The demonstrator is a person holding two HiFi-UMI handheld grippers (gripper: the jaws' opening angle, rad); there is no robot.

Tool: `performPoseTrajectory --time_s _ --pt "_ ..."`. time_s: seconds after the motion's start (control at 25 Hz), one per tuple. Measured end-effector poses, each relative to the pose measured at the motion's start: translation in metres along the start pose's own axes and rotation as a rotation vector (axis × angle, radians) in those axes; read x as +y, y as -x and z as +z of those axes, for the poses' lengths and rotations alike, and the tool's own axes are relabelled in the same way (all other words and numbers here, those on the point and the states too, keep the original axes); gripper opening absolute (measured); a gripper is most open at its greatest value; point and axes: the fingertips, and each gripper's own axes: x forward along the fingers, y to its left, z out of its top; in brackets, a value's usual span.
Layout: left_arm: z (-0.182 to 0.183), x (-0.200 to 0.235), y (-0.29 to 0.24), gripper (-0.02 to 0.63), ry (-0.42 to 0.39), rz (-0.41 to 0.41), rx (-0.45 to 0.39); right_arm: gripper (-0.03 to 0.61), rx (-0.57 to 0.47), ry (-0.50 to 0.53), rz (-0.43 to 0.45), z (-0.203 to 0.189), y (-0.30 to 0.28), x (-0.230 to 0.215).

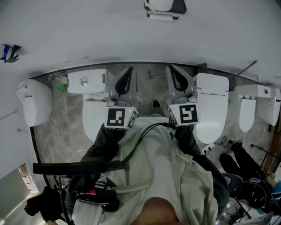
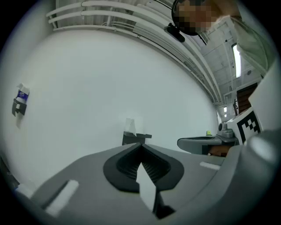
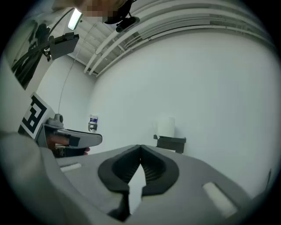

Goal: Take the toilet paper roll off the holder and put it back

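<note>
Left gripper (image 1: 128, 74) I'm holding level, jaws pressing together on nothing, toilet paper roll (image 1: 161, 4) sitting on its black wall holder (image 1: 178, 8) ahead, well apart from both grippers, right gripper (image 1: 174, 74) pointing level, jaws likewise meeting, empty.

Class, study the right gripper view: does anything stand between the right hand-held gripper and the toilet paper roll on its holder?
Nothing visible does. Beyond the shut right hand-held gripper, the toilet paper roll sits on its holder against the wall, with open air between.
</note>
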Motion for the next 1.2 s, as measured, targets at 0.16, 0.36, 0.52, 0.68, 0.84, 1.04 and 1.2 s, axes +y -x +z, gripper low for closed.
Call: performPoseTrajectory --time_s 0.16,0.36,0.52,0.68,0.84,1.04,1.2 --pt "-0.002 -0.008 -0.002 0.008 0.006 -0.001 0.002 0.0 -0.007 -0.003 -0.002 0.0 0.005 -0.006" --pt "-0.001 -0.013 -0.002 0.008 0.007 0.001 -0.005 0.0 -0.025 0.002 -0.001 -0.001 0.008 -0.011" --pt "0.003 -0.011 -0.004 0.006 -0.003 0.006 -0.011 0.0 -0.014 0.028 -0.01 0.001 0.006 -0.011" --pt "0.007 -0.007 -0.007 0.007 -0.011 0.009 -0.018 0.0 -0.017 0.055 -0.007 0.005 0.004 -0.011" --pt "0.013 -0.003 -0.014 0.007 -0.011 0.004 -0.039 0.0 -0.005 0.053 -0.005 0.002 0.005 -0.011" --pt "0.017 0.0 -0.038 0.009 -0.013 -0.043 -0.052 0.0 0.014 0.038 -0.024 -0.004 0.011 -0.017" --pt "0.021 -0.002 -0.06 0.097 0.028 -0.076 -0.052 0.0 0.027 0.017 -0.035 -0.011 0.014 -0.028"
